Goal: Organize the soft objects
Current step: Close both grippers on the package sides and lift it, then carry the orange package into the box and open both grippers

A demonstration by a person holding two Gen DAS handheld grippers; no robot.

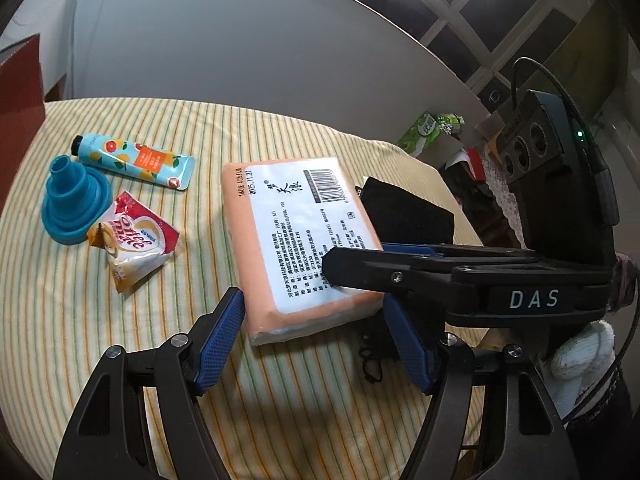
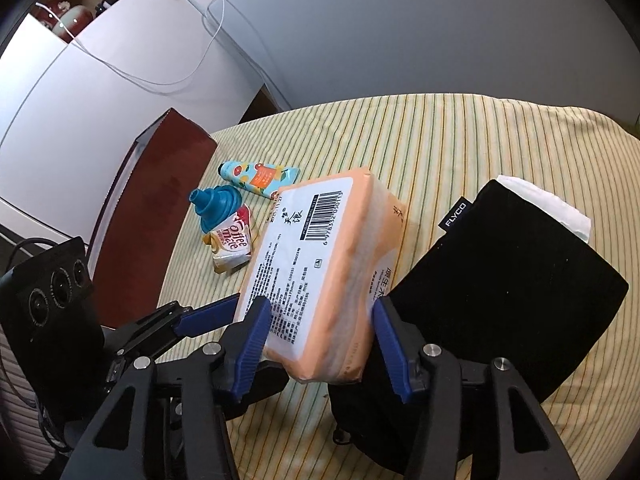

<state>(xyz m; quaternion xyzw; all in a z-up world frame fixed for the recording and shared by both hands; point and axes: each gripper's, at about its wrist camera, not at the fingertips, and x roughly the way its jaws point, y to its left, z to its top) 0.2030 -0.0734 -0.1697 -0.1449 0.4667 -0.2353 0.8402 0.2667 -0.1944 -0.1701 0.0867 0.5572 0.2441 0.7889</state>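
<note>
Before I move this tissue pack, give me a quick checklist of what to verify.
1. Right gripper holds the tissue pack: ok, the pack sits between its fingers.
2. Left gripper has a hold: cannot tell; its fingers straddle the pack's near end, but contact is unclear.
3. Pack level: not ok, it is tilted.
4. Black pouch out of the way: not ok, it lies right beside the right gripper's finger.
5. Funnel, coffee sachet and tube apart from the pack: ok.

striped tablecloth (image 1: 120,360) | dark red box (image 2: 160,184) | white cables (image 2: 168,80)
</note>
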